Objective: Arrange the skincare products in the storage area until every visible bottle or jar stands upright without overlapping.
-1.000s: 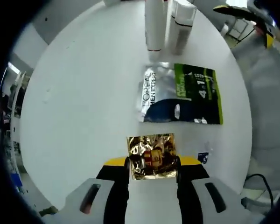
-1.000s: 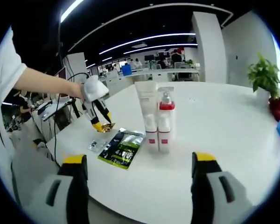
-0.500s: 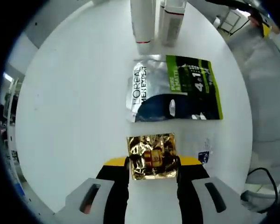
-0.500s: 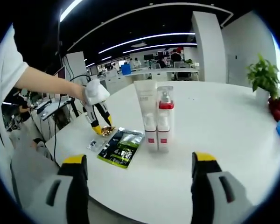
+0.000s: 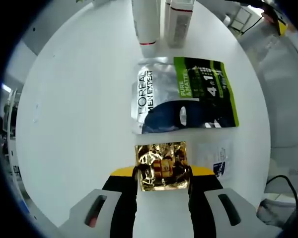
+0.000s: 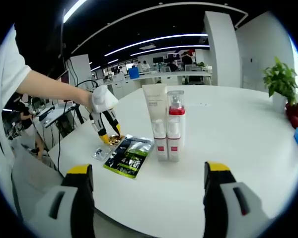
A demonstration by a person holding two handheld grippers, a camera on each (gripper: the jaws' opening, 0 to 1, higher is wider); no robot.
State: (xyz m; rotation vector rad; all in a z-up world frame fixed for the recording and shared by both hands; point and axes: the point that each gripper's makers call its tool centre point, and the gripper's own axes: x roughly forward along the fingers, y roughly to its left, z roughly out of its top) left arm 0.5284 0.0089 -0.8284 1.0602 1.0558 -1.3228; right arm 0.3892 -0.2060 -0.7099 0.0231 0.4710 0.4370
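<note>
Left gripper (image 5: 163, 171) clamped on crinkled gold foil sachet (image 5: 162, 165), just short of flat silver-green-black pouch (image 5: 186, 95) on round white table (image 5: 79, 109); white tube (image 6: 156, 120) & red-capped pump bottle (image 6: 174, 126) upright beyond pouch; right gripper (image 6: 146, 196) jaws wide apart, holding nothing

Gold foil sachet (image 5: 162, 166), crinkled and shiny, with a red-and-dark print at its middle, sits pinched between the left gripper (image 5: 162, 174)'s black jaws with yellow tips, grey-white body below. Beyond it on the white table (image 5: 79, 109), the big sachet (image 5: 186, 94): silver on one side with white lettering over dark navy, bright green on the other with white text. Toward the table's near edge, a small clear sachet (image 5: 216, 159) with a blue mark. Two white bottles: the tube (image 6: 156, 119) plain white with a red band at its base, the pump bottle (image 6: 175, 126) red-collared with red squares low down. The right gripper (image 6: 148, 196): black jaws, yellow tips, grey housings. Green plant (image 6: 280, 79) in a red pot.
</note>
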